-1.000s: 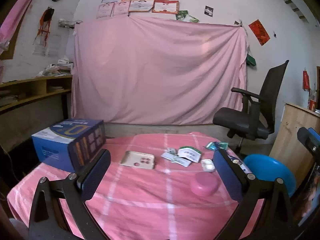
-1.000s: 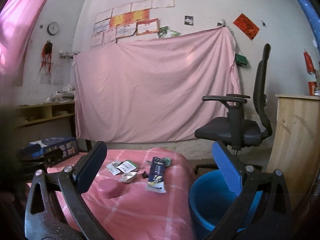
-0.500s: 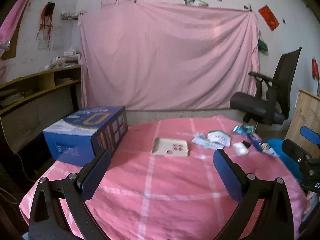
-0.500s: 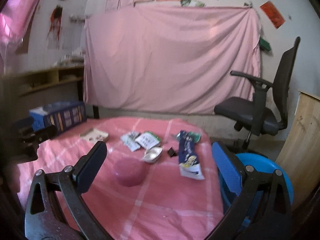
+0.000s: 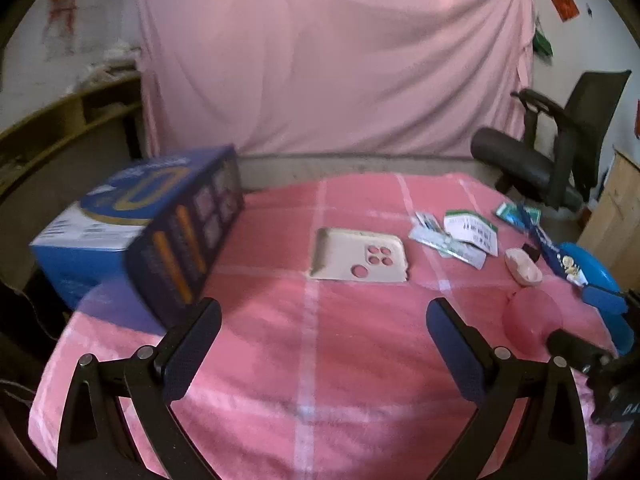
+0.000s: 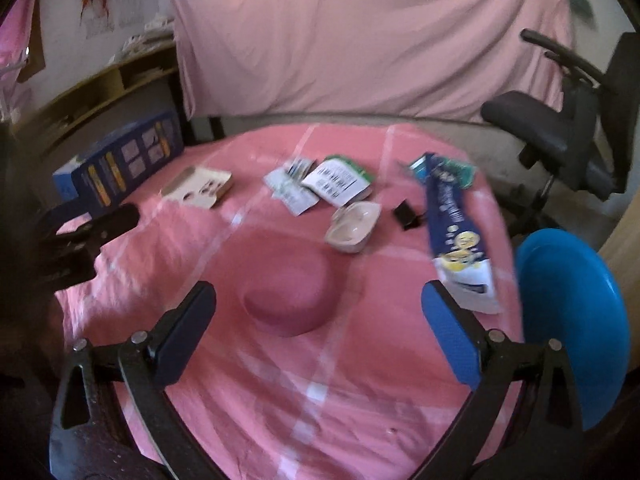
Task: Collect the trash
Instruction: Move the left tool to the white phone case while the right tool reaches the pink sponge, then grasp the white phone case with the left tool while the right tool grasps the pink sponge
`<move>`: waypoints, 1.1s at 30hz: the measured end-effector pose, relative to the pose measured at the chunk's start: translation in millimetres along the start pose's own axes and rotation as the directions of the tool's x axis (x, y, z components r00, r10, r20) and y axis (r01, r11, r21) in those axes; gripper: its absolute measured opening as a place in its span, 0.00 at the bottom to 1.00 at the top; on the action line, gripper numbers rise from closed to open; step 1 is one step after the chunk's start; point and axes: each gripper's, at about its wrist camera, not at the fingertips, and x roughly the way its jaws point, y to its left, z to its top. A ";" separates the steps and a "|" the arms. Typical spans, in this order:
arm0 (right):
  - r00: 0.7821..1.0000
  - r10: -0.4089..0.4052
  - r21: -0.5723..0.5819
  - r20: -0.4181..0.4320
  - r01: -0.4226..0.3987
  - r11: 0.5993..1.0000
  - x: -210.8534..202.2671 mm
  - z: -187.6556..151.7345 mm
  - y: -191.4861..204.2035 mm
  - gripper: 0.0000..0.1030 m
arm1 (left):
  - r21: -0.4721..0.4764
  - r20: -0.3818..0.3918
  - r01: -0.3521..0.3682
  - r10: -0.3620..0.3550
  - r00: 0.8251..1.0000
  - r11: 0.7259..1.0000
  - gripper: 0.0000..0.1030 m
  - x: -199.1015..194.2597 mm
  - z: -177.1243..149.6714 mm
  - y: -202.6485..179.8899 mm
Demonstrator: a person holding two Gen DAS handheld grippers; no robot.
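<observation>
Seen only from the right wrist: a small black clip (image 6: pixel 406 213) between the cream shallow dish (image 6: pixel 353 227) and the long blue snack wrapper (image 6: pixel 456 236), and the full round rim of the blue bin (image 6: pixel 572 320) just off the counter's right edge. Seen far better from the left wrist: the top face of the blue carton (image 5: pixel 140 232) and the camera holes of the one cream phone case (image 5: pixel 360 256).

On the pink-clothed counter (image 5: pixel 312 360), counted: one carton, one phone case, one dish, one pink round lid (image 6: pixel 290 300), one long wrapper, one green-and-white packet (image 6: pixel 340 180), one teal wrapper (image 6: pixel 460 168) at the far edge. Beside the packet, some small flat sachets (image 6: pixel 292 192), too blurred for a count.

Left gripper (image 5: pixel 322 352) spread wide, nothing between its fingers, over bare cloth. Right gripper (image 6: pixel 318 338) likewise wide apart and empty, the pink lid just ahead, the long wrapper's white end near its right finger. One black office chair (image 5: pixel 560 152) behind.
</observation>
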 end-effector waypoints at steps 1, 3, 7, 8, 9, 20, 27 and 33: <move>1.000 0.003 -0.014 -0.017 -0.004 1.000 3.5 0.3 3.2 1.00 | 0.008 -0.022 0.007 -0.006 1.000 1.000 0.97 5.4 2.2 -1.3; 0.999 0.003 -0.035 -0.046 -0.005 0.999 9.8 1.5 7.3 1.00 | 0.022 -0.068 0.019 -0.018 0.998 1.000 0.97 18.4 7.7 -3.8; 0.995 0.000 -0.048 -0.100 -0.005 0.999 25.6 7.9 7.3 0.91 | 0.020 -0.106 0.037 -0.035 0.994 0.999 0.97 33.0 15.3 -5.6; 0.995 0.009 -0.044 -0.098 -0.014 0.999 27.1 9.8 5.7 0.89 | 0.018 -0.114 0.038 -0.036 0.993 0.999 0.97 35.3 16.8 -6.5; 0.996 0.013 -0.041 -0.092 -0.017 0.999 27.6 11.2 4.7 0.84 | 0.012 -0.125 0.040 -0.039 0.991 0.999 0.97 39.7 18.3 -5.9; 0.997 0.052 0.085 -0.053 -0.047 0.995 33.7 16.1 -21.5 0.79 | 0.044 -0.183 0.033 -0.025 0.983 0.998 0.97 68.1 32.4 -13.6; 0.996 0.072 0.104 -0.049 -0.067 0.992 33.0 14.8 -23.9 0.79 | 0.052 -0.198 0.002 0.008 0.980 0.999 0.97 84.8 39.5 -16.3; 0.994 0.102 0.121 -0.035 -0.097 0.988 26.7 11.3 -26.5 0.79 | 0.069 -0.182 0.019 -0.006 0.983 0.997 0.75 80.1 36.8 -20.2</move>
